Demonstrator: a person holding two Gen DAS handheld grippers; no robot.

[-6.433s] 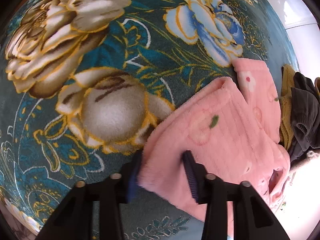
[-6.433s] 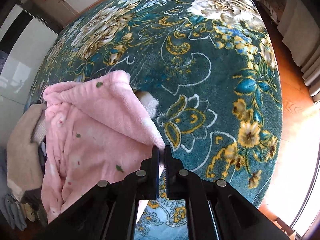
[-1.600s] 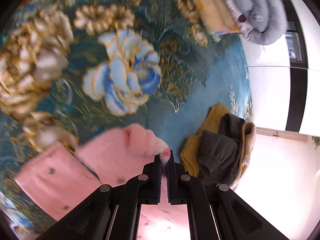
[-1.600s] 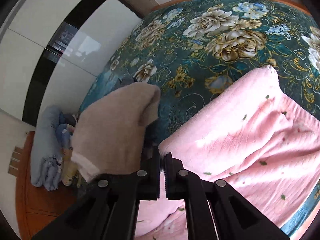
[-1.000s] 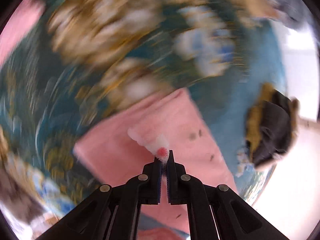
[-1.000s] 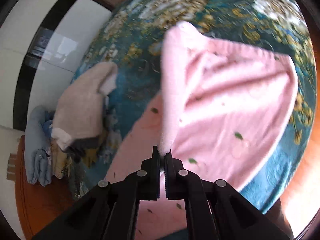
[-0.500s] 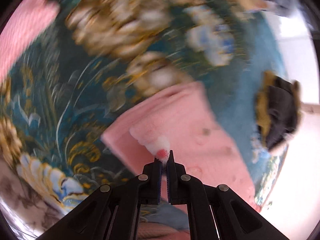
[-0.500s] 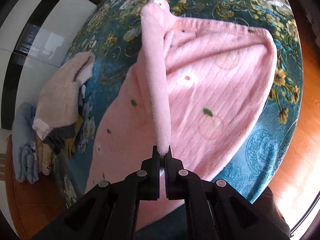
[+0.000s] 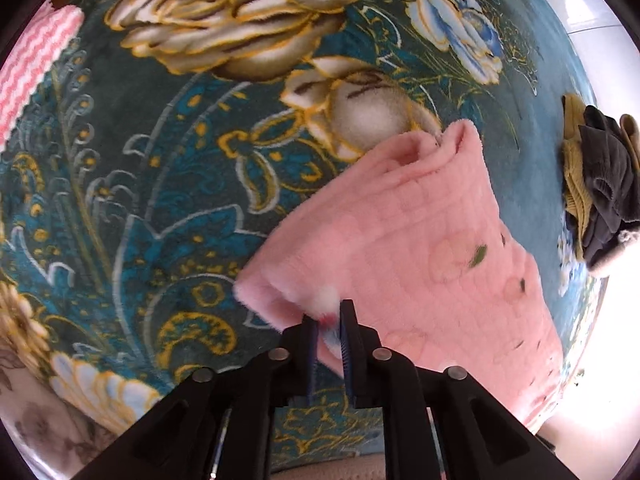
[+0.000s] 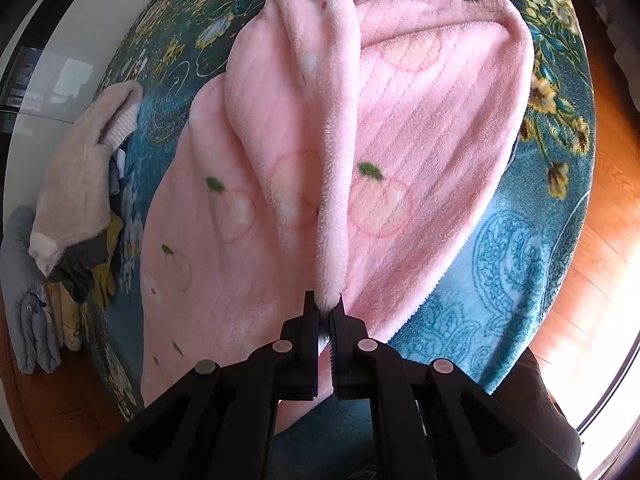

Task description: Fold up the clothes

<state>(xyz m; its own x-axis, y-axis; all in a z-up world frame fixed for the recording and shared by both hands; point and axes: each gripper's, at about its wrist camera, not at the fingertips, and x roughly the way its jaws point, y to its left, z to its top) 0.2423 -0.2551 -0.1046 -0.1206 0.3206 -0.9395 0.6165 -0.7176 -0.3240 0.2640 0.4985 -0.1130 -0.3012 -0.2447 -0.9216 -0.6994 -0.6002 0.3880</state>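
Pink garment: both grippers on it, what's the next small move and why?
Probably lower both edges onto the layer below, then release. The left gripper and right gripper each pinch an edge of the pink garment, which lies doubled on the blanket, one strip raised.

Floral teal blanket (image 9: 168,184), wooden floor (image 10: 592,280)

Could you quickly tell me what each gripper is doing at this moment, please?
Left gripper: closed on a corner of the fluffy pink fleece garment.
Right gripper: closed on a raised fold of the same garment.
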